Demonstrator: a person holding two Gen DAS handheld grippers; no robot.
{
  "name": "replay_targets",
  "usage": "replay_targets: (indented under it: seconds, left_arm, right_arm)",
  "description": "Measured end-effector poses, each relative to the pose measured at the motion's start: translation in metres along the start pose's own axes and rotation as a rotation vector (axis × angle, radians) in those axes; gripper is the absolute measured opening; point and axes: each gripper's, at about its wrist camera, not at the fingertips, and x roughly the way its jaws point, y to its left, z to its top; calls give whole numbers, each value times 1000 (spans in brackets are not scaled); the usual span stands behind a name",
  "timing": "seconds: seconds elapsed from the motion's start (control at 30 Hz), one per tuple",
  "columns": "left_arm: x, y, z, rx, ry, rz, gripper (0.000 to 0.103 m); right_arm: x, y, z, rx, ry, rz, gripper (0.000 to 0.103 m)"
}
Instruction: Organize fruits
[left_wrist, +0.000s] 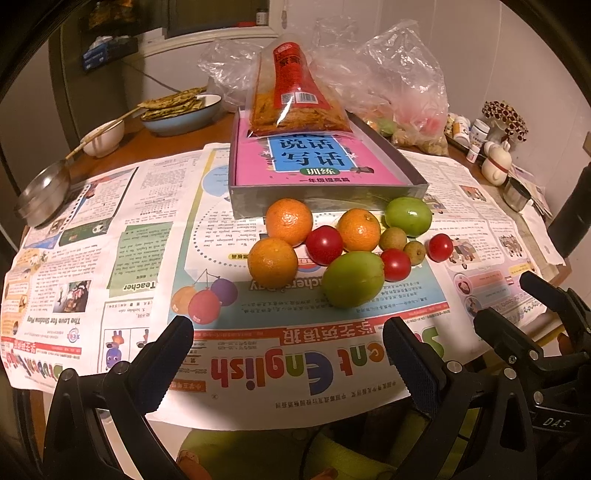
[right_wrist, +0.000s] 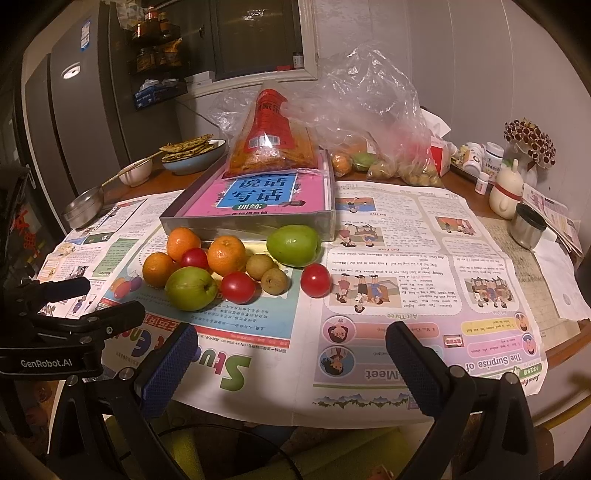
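Newspaper-covered worktop (left_wrist: 110, 229), dim kitchen behind. Fruit pile mid-sheet, just in front of grey box (left_wrist: 325, 192) w/ pink book: three oranges (left_wrist: 289, 221), two green fruits (left_wrist: 354, 279), three red ones (left_wrist: 324, 244), two small brown ones (left_wrist: 393, 238), mostly touching. Left hand-held gripper (left_wrist: 288, 354) and right hand-held gripper (right_wrist: 291, 354) both spread wide, empty, near worktop edge.

The snack bag (left_wrist: 291, 92) hides the pink book's (left_wrist: 314, 162) far end; fruit inside the plastic bag (right_wrist: 373, 107) is blurred.
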Motion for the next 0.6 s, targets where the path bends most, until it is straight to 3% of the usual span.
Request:
replay_targets:
  seconds: [0.6]
  left_arm:
    - [20, -12, 11, 37, 67, -112, 102]
  right_arm:
    - [22, -29, 10, 31, 36, -25, 103]
